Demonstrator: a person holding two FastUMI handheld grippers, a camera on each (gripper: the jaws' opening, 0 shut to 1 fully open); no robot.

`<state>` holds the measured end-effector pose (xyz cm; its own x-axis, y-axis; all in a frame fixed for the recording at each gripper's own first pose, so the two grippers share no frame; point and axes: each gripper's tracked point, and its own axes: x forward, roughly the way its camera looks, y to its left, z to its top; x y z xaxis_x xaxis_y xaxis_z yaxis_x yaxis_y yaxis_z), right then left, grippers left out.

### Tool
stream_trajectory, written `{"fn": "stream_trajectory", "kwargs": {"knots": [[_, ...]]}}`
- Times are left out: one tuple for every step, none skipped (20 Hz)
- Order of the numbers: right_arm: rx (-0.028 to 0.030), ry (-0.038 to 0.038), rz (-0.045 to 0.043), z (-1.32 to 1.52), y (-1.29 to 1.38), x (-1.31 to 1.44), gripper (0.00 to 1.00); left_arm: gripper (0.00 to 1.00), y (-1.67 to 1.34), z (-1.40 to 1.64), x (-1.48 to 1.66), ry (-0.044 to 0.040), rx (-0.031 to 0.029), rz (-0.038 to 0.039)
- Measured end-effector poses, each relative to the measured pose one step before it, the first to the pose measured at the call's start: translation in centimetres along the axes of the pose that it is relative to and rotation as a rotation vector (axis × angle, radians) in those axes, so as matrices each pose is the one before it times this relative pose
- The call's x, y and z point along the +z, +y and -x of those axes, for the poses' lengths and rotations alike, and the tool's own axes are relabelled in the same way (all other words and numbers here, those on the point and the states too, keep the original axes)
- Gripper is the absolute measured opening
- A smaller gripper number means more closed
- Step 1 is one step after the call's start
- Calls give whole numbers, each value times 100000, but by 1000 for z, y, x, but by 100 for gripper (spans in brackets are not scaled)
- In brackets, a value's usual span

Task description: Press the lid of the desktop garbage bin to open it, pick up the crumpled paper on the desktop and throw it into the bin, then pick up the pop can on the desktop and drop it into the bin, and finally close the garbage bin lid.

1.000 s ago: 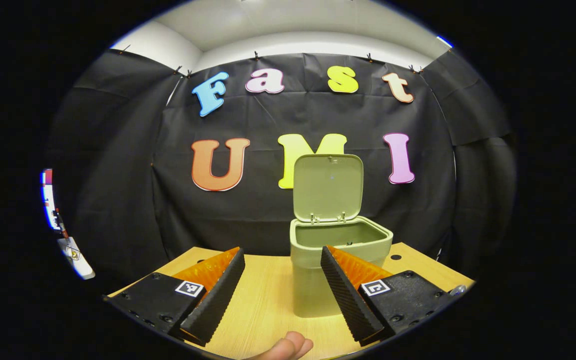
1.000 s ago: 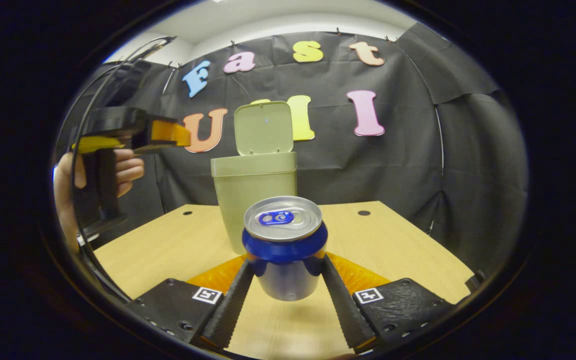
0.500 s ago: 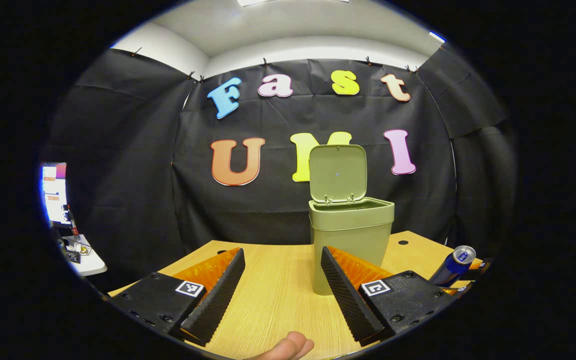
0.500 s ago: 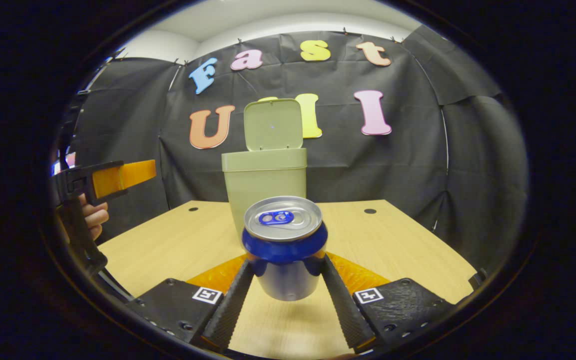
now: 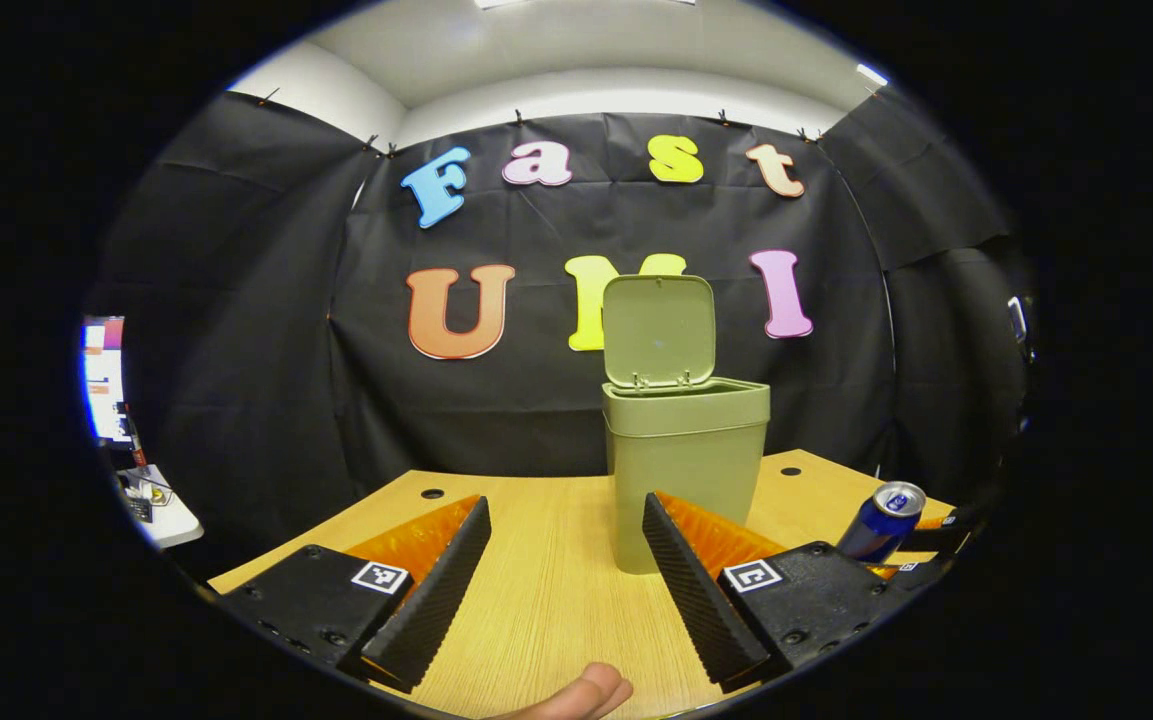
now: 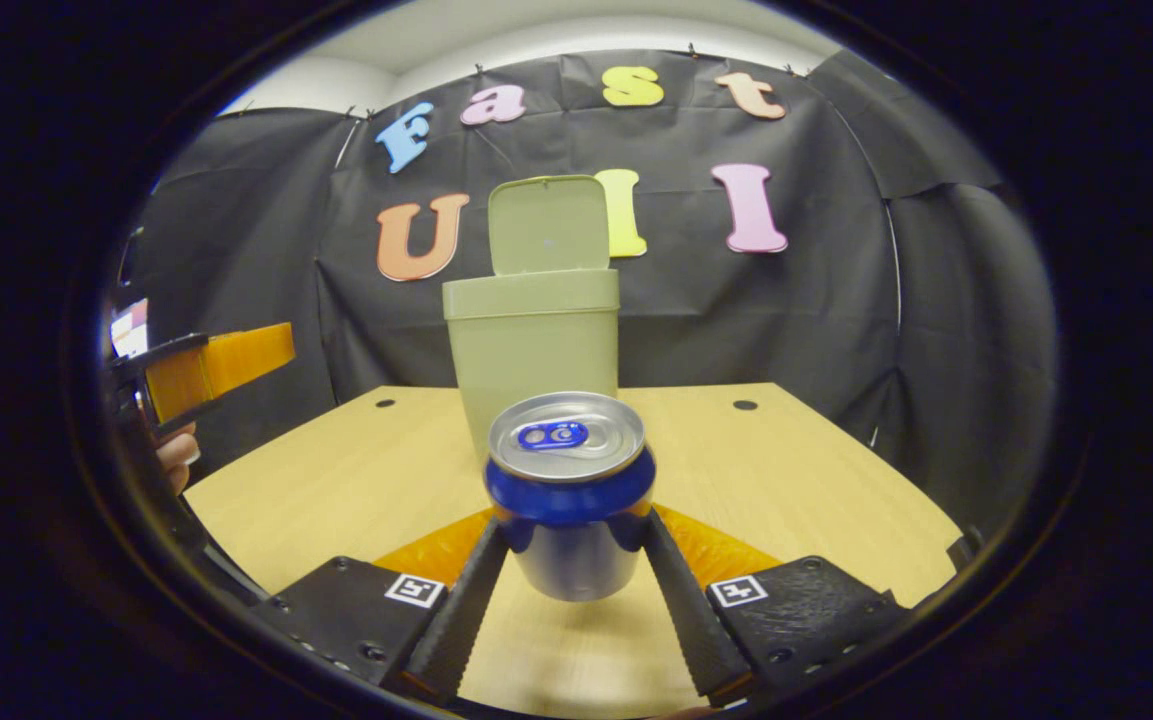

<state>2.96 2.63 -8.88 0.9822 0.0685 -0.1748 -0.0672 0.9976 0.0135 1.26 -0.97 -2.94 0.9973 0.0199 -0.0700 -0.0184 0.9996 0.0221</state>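
Right gripper view, pop can (image 6: 570, 495) clamped between right hand-held gripper (image 6: 572, 600) fingers

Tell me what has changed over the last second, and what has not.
The left gripper pulled back from the bin and sank: a second ago it looked down into the bin from close by, now the bin stands farther off and its inside is hidden. In the right gripper view it dropped from bin-top height toward the left edge. Unchanged: its jaws are open and empty, the lid is up, and the right gripper grips the can.
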Motion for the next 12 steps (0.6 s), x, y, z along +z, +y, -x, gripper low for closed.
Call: {"fn": "stream_trajectory", "kwargs": {"knots": [[-831,-1046,1822,25,-348,702,81,98,92,-27,-55,802,-273,232],[-522,-812,963,115,-326,768,81,98,96,-15,-114,208,59,34],[449,-1024,-531,215,-158,1096,81,98,243,40,57,115,606,-366],[1521,-589,-762,187,139,1113,81,98,314,110,174,-331,368,-534],[1539,-400,-1098,233,130,1229,81,99,293,57,99,-415,214,-482],[1404,-506,-593,333,110,1362,81,98,514,117,166,-362,942,134],[1256,-1089,244,268,160,1506,81,98,555,49,97,30,1394,916],[1134,-1566,1183,263,144,1578,81,98,289,90,-44,114,782,1345],[384,-1914,1250,148,18,1601,81,98,-94,140,157,-212,-751,791],[-150,-1531,1208,109,14,1426,81,98,-61,173,198,-217,-520,124],[614,-1697,1716,-23,180,1455,81,98,372,110,195,-356,730,-262],[1247,-1423,1982,-279,640,1362,81,99,398,-42,112,-417,909,-392]]}}
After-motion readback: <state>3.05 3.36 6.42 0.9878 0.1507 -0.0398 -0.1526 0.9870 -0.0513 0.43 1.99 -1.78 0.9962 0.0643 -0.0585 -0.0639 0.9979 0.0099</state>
